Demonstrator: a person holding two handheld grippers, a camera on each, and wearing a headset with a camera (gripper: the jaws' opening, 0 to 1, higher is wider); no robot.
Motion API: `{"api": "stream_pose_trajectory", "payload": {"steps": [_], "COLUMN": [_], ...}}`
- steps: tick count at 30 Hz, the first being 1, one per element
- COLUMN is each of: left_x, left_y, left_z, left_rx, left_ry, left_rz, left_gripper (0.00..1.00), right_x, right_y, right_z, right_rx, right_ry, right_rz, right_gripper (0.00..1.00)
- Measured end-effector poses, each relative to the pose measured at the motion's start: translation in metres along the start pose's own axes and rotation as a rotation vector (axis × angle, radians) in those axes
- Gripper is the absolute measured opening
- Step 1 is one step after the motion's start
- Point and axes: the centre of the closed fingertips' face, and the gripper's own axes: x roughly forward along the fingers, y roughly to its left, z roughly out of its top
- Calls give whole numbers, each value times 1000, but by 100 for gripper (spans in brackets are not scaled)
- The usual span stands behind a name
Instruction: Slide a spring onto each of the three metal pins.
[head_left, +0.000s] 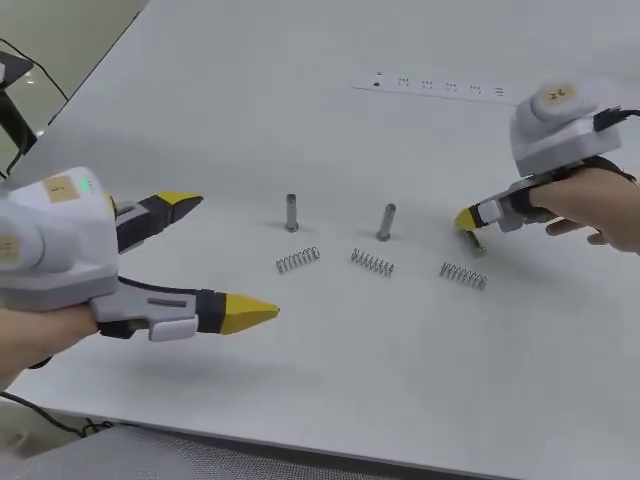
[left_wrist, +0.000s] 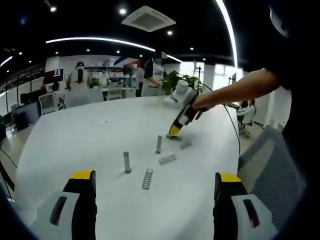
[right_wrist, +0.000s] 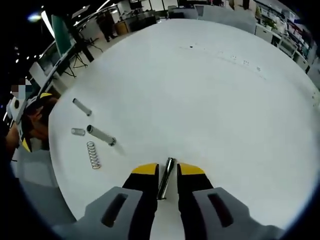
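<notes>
Yellow tips of my right claw (head_left: 469, 219) were pressed together on the third metal pin (right_wrist: 165, 179), down low over the white table (head_left: 330, 400) at the right end of the row. My left claw (head_left: 214, 258) hung spread wide with nothing in it, well left of the work.

The left pin (head_left: 291, 212) and middle pin (head_left: 386, 221) stood upright. Just nearer lay the left spring (head_left: 298, 259) and middle spring (head_left: 372, 262). The right spring (head_left: 463, 275) lay just beside my right tips. No spring was on a pin yet.

Trouble, as I judged it: a slim round steel pin held by narrow tips could pivot or squirt out. Set down crooked, it would topple and roll into that right spring. A careless sweep by either claw could knock the standing pins over.

My right gripper view showed the pin plainly between the jaws, while the head view hid most of it behind the tips. The head view gave me the power strip (head_left: 440, 87) on the far side. The left gripper view gave me people at desks beyond the table.
</notes>
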Motion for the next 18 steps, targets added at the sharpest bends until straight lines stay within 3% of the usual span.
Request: {"api": "stream_pose_trajectory", "payload": {"steps": [17, 18], "left_x": [1, 1], "left_y": [1, 0], "left_z": [-3, -3], "left_rx": [1, 0], "left_ry": [9, 8], "left_rz": [-1, -1], "left_gripper": [96, 96], "right_x": [10, 10], "right_y": [-2, -2], "right_z": [-6, -3], "right_rx": [-23, -29], "right_ry": [53, 35], "right_rz": [-15, -10], "right_gripper": [8, 8]}}
